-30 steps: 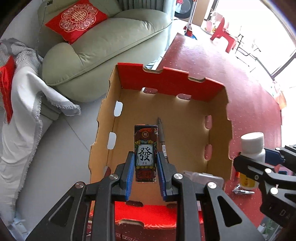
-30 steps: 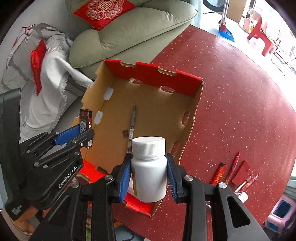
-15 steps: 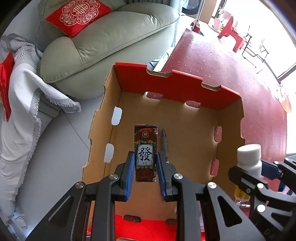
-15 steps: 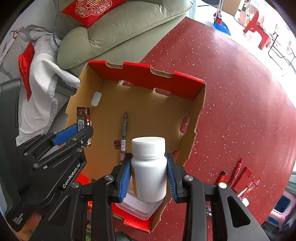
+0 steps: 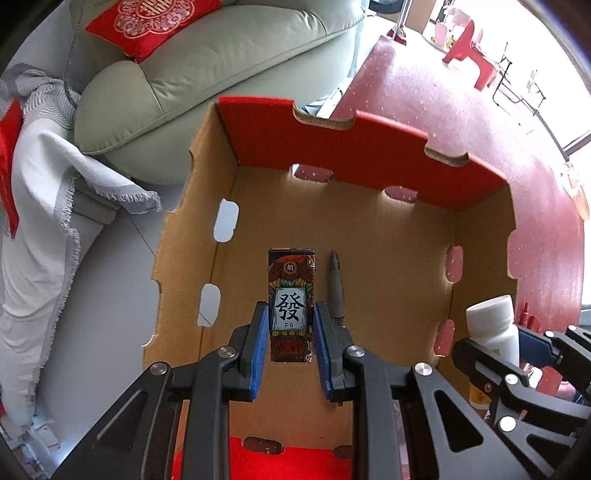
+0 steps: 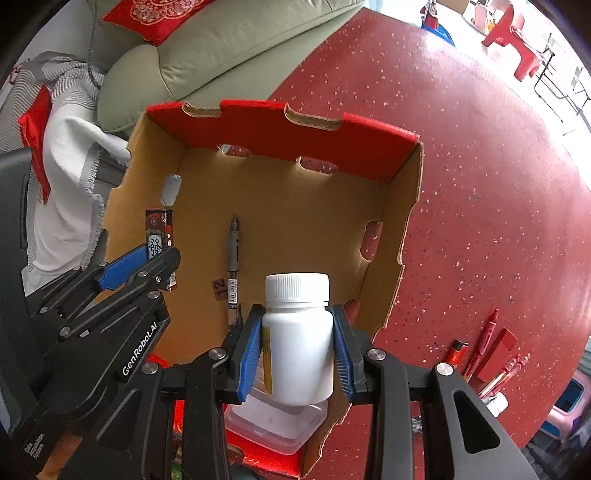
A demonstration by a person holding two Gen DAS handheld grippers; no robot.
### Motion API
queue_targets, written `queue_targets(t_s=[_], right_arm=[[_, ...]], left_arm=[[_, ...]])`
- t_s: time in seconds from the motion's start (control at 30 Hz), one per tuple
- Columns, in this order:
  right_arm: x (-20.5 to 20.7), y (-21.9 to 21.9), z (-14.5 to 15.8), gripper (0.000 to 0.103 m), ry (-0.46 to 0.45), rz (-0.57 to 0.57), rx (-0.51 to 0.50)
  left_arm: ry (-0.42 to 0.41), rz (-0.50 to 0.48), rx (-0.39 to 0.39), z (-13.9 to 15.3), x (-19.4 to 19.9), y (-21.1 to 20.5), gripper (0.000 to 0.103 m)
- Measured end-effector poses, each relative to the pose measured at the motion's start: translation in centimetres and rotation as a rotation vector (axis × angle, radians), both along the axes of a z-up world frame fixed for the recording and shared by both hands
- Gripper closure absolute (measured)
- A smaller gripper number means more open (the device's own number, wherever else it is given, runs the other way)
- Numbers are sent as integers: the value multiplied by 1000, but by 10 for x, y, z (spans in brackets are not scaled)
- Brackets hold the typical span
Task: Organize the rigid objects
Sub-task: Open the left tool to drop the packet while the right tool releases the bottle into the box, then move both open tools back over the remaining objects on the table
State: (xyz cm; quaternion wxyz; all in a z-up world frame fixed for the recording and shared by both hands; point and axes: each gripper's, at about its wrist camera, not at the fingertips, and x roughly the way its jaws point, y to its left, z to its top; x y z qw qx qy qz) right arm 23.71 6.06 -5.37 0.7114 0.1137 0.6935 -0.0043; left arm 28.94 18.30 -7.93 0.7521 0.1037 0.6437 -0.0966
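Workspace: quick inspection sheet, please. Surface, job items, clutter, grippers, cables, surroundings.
Surface: red speckled table, carrying an open cardboard box.
Job's things: grey pen flat on the box floor; clear plastic container at its near wall.
Clutter: red pens and a red block on the table right of the box.
Grippers: left gripper shut on a mahjong-print box; right gripper shut on a white bottle; both over the box.
Cables: nothing seen.
Surroundings: green sofa, red cushion, white throw, red stool.
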Motion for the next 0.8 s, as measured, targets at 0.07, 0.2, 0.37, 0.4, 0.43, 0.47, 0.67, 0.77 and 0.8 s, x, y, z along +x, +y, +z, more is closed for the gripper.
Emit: queue_targets(t_s=[0.07, 0.2, 0.37, 0.4, 0.43, 0.47, 0.67, 0.77, 0.8], right_arm=[[1, 1, -5, 66, 15, 8, -7], [-1, 1, -10, 66, 29, 12, -10], [-7, -8, -2, 36, 1, 8, -9], [-10, -10, 3, 35, -10, 10, -1], [-11, -11, 7, 28, -19, 12, -6], [-16, -14, 14, 13, -37, 14, -32], [-71, -55, 37, 7, -100, -101, -40], [-118, -89, 26, 7, -50, -261, -11], [-139, -102, 19, 7, -20, -325, 3]], left_arm=[[14, -4, 10, -7, 0, -2, 77], [32, -14, 21, -16, 0, -4, 28], [41, 31, 15, -18, 2, 7, 6], [32, 38, 16, -16, 2, 9, 3], [21, 43, 26, -13, 1, 10, 1], [13, 43, 23, -11, 0, 11, 0], [38, -6, -24, 0, -18, 2, 0], [41, -61, -47, 7, -37, -17, 0], [40, -80, -53, 10, -45, -25, 0]])
